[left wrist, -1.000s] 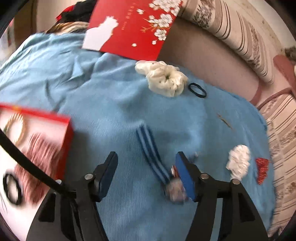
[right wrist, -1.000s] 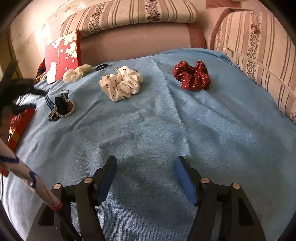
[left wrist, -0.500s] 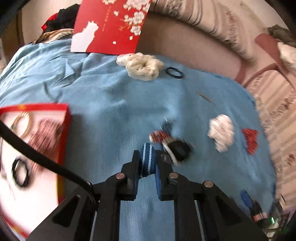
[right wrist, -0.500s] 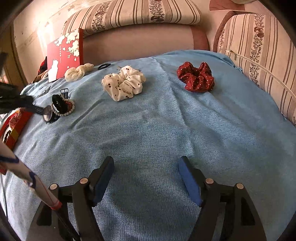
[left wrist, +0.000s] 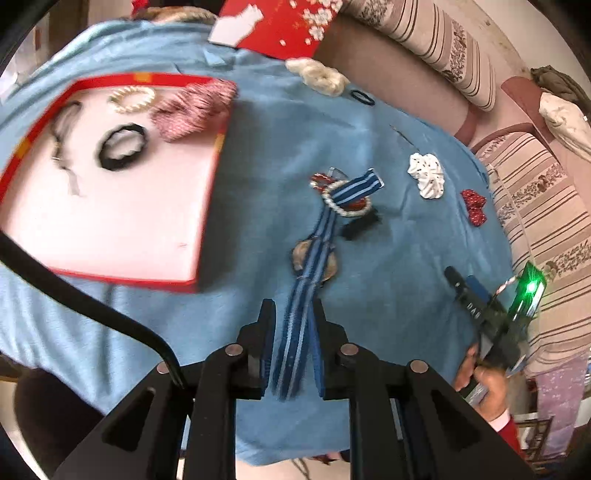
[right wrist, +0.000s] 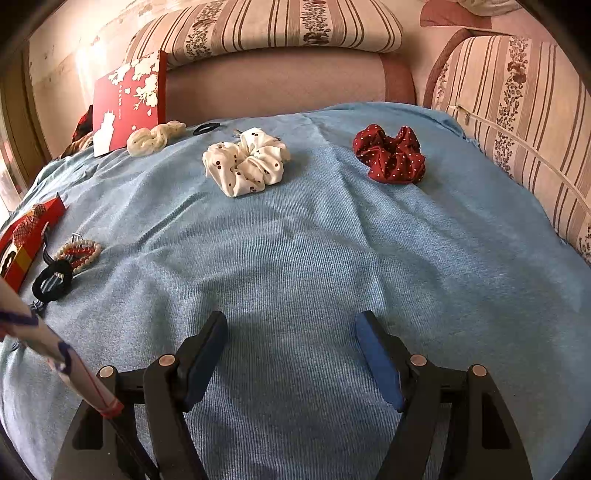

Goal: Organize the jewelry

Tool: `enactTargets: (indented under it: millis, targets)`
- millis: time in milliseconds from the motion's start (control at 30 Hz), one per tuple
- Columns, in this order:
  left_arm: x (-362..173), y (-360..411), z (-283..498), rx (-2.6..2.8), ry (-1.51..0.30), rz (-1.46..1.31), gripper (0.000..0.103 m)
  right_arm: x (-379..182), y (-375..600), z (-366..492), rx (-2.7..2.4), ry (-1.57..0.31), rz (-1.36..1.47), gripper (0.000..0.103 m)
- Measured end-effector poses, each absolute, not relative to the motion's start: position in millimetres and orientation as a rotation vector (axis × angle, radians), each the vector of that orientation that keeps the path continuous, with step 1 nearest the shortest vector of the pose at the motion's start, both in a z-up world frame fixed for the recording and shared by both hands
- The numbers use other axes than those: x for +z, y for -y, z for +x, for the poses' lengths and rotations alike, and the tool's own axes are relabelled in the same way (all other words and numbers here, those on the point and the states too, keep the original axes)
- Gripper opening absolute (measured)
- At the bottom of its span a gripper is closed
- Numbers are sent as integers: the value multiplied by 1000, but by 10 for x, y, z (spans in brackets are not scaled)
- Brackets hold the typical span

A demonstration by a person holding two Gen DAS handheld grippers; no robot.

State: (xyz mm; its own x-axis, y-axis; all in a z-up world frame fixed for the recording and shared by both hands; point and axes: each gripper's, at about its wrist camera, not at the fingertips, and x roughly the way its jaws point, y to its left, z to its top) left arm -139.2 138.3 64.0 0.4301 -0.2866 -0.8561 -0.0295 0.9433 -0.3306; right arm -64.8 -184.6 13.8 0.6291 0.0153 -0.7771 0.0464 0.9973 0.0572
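My left gripper point(left wrist: 292, 325) is shut on a blue striped watch strap point(left wrist: 314, 258), lifted above the blue blanket point(left wrist: 388, 277); the strap hangs down through a pearl bracelet point(left wrist: 345, 206) with a red piece and a black hair tie point(left wrist: 360, 225). The red jewelry box point(left wrist: 110, 206) lies to the left, holding a pearl bracelet point(left wrist: 132, 99), a black hair tie point(left wrist: 122, 146) and a pink scrunchie point(left wrist: 192, 110). My right gripper point(right wrist: 291, 354) is open and empty over the blanket point(right wrist: 332, 258). The bracelet cluster point(right wrist: 74, 254) also shows at far left in the right wrist view.
A white dotted scrunchie point(right wrist: 247, 164), a red dotted scrunchie point(right wrist: 389, 153), a cream scrunchie point(right wrist: 155, 136) and a thin black tie point(right wrist: 207, 128) lie on the blanket. The red box lid point(right wrist: 127, 99) leans on the striped sofa back point(right wrist: 277, 26). The right gripper also shows in the left wrist view point(left wrist: 491, 310).
My left gripper closed on the strap, then rose and pulled back, dragging the bracelet cluster along. The box now shows larger at left. The right gripper barely moved.
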Motion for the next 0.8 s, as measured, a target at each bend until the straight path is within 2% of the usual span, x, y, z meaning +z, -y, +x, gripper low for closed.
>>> enactTargets:
  millis: [67, 133, 200, 300, 567, 600, 633, 800]
  targets:
    - [729, -1415, -1488, -153, -1091, -271, 22, 137, 1834, -647, -22, -891, 68, 77]
    - [839, -1401, -1560, -154, -1041, -226, 35, 134, 1829, -643, -25, -892, 61, 77]
    - [884, -1347, -1541, -167, -1015, -187, 42, 132, 1818, -645, -29, -892, 55, 77]
    - [842, -1114, -1436, -196, -1013, -82, 42, 128, 1810, -643, -31, -893, 49, 77]
    - [304, -414, -985, -227, -1070, 258, 42, 126, 1815, -640, -30, -893, 47, 78]
    - [278, -401, -955, -211, -1060, 279, 40, 125, 1816, -640, -28, -893, 47, 78]
    - [282, -405, -920, -199, -1048, 291, 30, 124, 1811, -644, -28, -892, 47, 78]
    - [447, -698, -802, -334, -1140, -59, 28, 121, 1819, -637, -24, -891, 47, 79]
